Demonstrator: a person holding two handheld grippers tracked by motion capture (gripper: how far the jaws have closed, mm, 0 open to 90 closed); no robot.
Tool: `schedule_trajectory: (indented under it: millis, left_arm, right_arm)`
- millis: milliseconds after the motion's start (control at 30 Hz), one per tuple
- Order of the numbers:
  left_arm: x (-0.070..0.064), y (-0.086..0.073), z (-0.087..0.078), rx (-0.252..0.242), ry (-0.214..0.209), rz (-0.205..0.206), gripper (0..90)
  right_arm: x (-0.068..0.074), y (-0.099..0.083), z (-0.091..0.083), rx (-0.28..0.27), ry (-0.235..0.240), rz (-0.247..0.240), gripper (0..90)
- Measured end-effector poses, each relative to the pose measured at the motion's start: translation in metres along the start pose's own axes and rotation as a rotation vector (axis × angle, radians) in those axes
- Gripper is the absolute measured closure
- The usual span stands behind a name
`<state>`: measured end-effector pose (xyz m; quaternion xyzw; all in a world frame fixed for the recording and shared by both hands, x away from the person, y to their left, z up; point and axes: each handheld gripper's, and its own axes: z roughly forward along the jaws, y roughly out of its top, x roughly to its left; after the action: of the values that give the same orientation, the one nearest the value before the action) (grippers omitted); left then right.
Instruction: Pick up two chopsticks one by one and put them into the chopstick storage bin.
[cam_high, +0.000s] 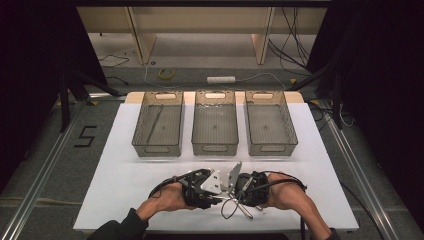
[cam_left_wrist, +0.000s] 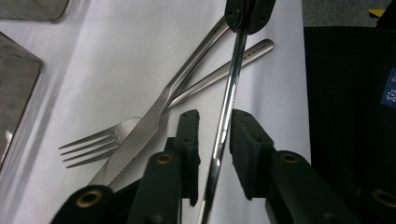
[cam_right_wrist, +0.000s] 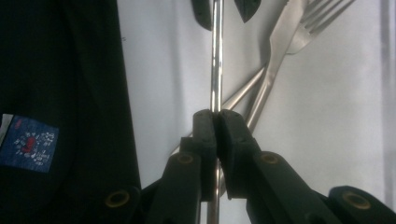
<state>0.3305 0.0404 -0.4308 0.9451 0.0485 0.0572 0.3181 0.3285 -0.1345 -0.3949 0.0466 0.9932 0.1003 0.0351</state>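
Observation:
A thin steel utensil (cam_left_wrist: 224, 102) is held off the white table, seen edge-on so I cannot tell its kind. My right gripper (cam_right_wrist: 215, 114) is shut on its shaft (cam_right_wrist: 215, 60). My left gripper (cam_left_wrist: 215, 116) faces it, open, with one jaw on each side of the same shaft and a small gap to the pads. On the table below lie a fork (cam_left_wrist: 93, 144) and a serrated knife (cam_left_wrist: 144, 126), crossed. In the high view both grippers, left (cam_high: 220, 192) and right (cam_high: 232, 192), meet near the front edge over the cutlery (cam_high: 242, 209).
Three grey see-through bins stand in a row at the back: left (cam_high: 156, 149), middle (cam_high: 215, 149), right (cam_high: 272, 149). The white table top (cam_high: 125, 175) lies between them and my hands. A dark garment with a blue label (cam_right_wrist: 28, 144) is close by the front edge.

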Motion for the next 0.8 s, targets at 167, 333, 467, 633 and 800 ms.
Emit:
schedule_trajectory:
  millis: [167,333,467,633,800]
  left_arm:
    - [0.0,0.0,-0.001,0.0,-0.023,0.012,78.9]
    - [-0.001,-0.001,-0.002,0.007,-0.05,0.034,82.1]
    - [-0.002,-0.001,-0.002,0.014,-0.045,0.04,84.9]
    - [0.006,-0.006,-0.008,0.009,0.006,-0.009,85.2]
    - [0.016,-0.009,-0.017,-0.029,0.09,-0.084,85.3]
  right_arm:
    - [0.0,-0.001,0.0,-0.007,0.006,-0.003,85.8]
    - [0.0,0.0,-0.001,-0.01,0.008,-0.02,85.1]
    - [-0.005,-0.004,-0.002,-0.043,0.002,0.017,78.0]
    - [-0.013,-0.013,-0.014,-0.119,-0.024,0.117,57.7]
    - [-0.022,-0.024,-0.022,-0.218,-0.063,0.228,42.4]
